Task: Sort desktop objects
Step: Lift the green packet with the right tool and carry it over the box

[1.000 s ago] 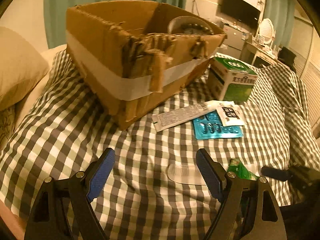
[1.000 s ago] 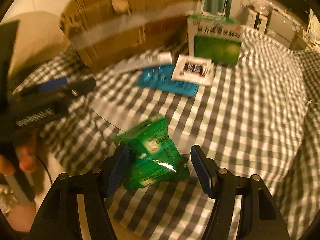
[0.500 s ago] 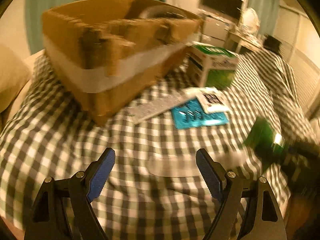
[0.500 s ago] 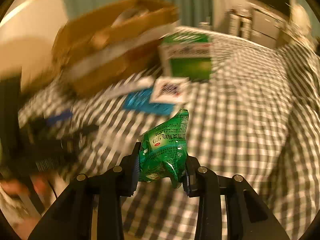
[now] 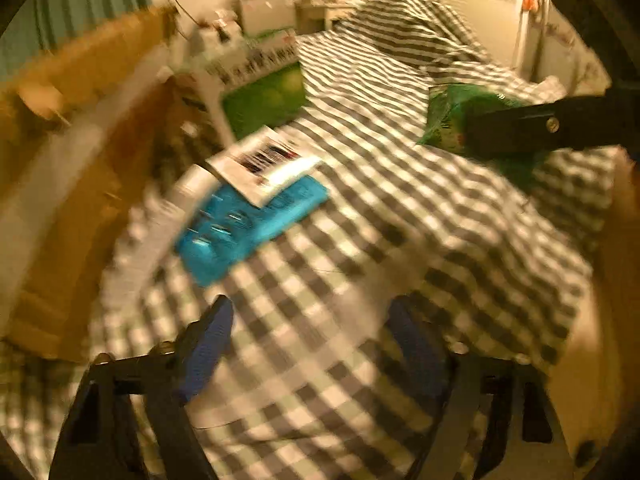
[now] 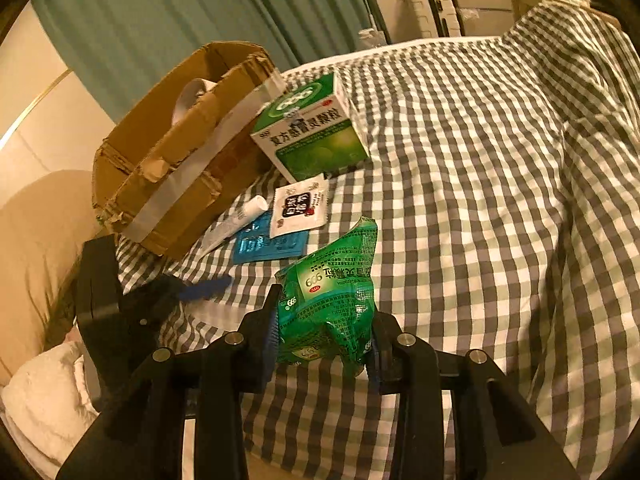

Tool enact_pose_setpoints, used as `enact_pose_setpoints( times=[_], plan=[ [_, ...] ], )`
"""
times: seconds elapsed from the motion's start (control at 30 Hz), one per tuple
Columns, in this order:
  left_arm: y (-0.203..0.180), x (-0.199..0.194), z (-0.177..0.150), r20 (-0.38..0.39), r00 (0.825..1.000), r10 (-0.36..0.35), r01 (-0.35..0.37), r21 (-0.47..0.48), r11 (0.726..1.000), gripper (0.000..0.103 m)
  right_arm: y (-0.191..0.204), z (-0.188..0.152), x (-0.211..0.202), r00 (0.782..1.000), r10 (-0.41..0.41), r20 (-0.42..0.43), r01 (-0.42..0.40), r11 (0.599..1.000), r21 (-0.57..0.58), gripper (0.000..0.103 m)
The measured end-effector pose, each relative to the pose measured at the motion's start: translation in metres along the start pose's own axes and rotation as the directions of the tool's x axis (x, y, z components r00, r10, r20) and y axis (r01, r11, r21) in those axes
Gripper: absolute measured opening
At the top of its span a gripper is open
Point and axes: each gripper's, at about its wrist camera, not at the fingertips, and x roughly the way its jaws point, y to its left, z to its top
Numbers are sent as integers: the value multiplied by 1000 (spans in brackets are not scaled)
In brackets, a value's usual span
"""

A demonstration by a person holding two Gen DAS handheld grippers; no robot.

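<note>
My right gripper is shut on a crumpled green sachet pack and holds it above the checked cloth. In the left wrist view that pack hangs at the right in the black fingers. My left gripper hovers low over the cloth, its jaws closing. A pale see-through strip lies blurred between them, untouched. A blue blister pack, a white sachet and a white tube lie beside the cardboard box. A green-and-white medicine box stands behind them.
A pillow and a white fluffy cloth lie at the left edge of the bed. Teal curtains hang behind the box. Drawers and a desk stand beyond the bed's far end. The cloth rumples into folds at the right.
My right gripper shut on the green pack and lifted it off the cloth. My left gripper rolled and swung right toward the blue blister pack, and its jaws came closer together.
</note>
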Motion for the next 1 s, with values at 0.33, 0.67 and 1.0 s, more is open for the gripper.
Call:
enact_pose_setpoints(
  times=[0.33,0.67,1.0],
  plan=[
    [-23,-12,-11,-39,999,-5,9,84,996,19,-2,0,1,1000,5,-10,-5,1000,15,35],
    [-22,-34,-24,5,999,35,-34,-59,998,3,-2,-4,-8,1000,3,13,-3,1000,19,35],
    [-24,-89,-27,236,963,132,-82,-211,974,3,16,-7,-27,999,1,52,1,999,-37,34]
  ],
)
